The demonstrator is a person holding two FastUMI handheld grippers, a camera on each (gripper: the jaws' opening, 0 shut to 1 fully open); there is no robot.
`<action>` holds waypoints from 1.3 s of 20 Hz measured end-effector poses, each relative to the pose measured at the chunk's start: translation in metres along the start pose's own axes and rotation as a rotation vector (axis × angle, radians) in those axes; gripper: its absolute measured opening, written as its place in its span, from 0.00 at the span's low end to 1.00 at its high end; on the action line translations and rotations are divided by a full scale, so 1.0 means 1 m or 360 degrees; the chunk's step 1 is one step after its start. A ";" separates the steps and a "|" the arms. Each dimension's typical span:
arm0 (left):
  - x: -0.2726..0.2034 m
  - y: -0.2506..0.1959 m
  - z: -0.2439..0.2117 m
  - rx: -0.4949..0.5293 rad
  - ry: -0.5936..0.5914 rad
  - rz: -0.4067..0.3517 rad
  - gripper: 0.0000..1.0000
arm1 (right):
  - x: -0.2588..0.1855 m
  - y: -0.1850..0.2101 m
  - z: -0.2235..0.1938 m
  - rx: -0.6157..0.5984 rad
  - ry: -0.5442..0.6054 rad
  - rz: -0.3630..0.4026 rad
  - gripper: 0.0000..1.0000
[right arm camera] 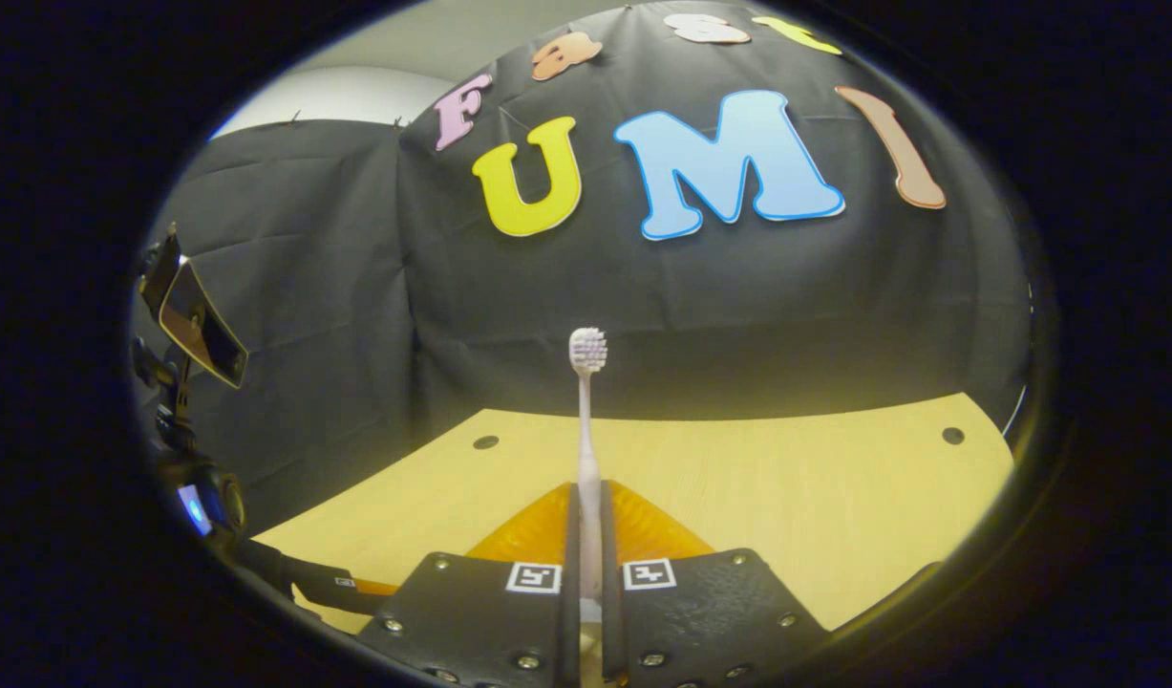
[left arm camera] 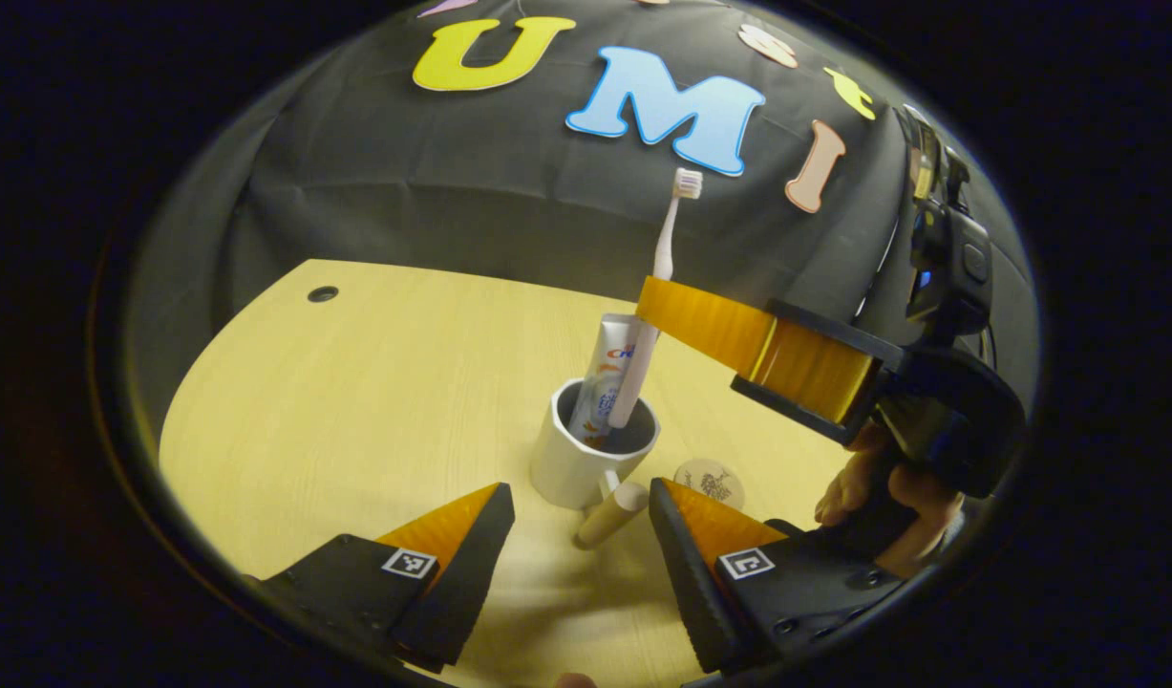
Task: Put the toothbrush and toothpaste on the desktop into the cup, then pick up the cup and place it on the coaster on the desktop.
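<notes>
In the left gripper view, the toothbrush (left arm camera: 658, 277) handle is crossed by the right hand-held gripper (left arm camera: 657, 306), and its lower end sinks inside the cup (left arm camera: 586, 459) with the toothpaste (left arm camera: 605, 373). The coaster (left arm camera: 710, 478) is partly covered by a finger. In the right gripper view, the cup is hidden below the fingers.

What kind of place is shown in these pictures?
Probably a recording booth set up for household tasks, not a real bathroom. A black cloth wall hangs behind a pale wooden desk, which carries a cup with toothpaste. The right gripper holds a toothbrush over it.
</notes>
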State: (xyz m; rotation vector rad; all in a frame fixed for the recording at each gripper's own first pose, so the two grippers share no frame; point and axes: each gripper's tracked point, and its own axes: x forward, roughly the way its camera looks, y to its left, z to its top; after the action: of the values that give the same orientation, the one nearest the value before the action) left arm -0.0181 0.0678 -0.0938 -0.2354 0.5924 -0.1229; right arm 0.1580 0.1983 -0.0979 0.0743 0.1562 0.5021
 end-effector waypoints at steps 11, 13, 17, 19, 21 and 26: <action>0.004 -0.008 -0.002 -0.0020 0.0021 -0.0021 0.92 | -0.010 -0.012 0.008 0.0025 0.0006 -0.0045 0.79; 0.005 -0.010 -0.003 -0.0019 0.0031 -0.0018 0.92 | -0.015 -0.016 0.013 0.0013 -0.0010 -0.0065 0.79; 0.013 -0.013 -0.008 -0.0043 0.0083 -0.0002 0.92 | -0.031 -0.025 0.025 -0.0026 -0.0039 -0.0103 0.79; 0.017 -0.015 -0.012 -0.0034 0.0120 0.0010 0.86 | -0.042 -0.031 0.032 -0.0080 -0.0054 -0.0130 0.78; 0.021 -0.018 -0.011 -0.0019 0.0152 0.0024 0.86 | -0.053 -0.039 0.038 -0.0128 -0.0068 -0.0163 0.78; 0.030 -0.022 -0.008 -0.0013 0.0212 0.0068 0.86 | -0.086 -0.055 0.055 -0.0175 -0.0097 -0.0236 0.75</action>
State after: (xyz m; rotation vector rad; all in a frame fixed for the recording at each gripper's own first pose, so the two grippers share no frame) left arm 0.0010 0.0396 -0.1113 -0.2235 0.7301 -0.0953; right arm 0.1189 0.1068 -0.0384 -0.0293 0.0736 0.3592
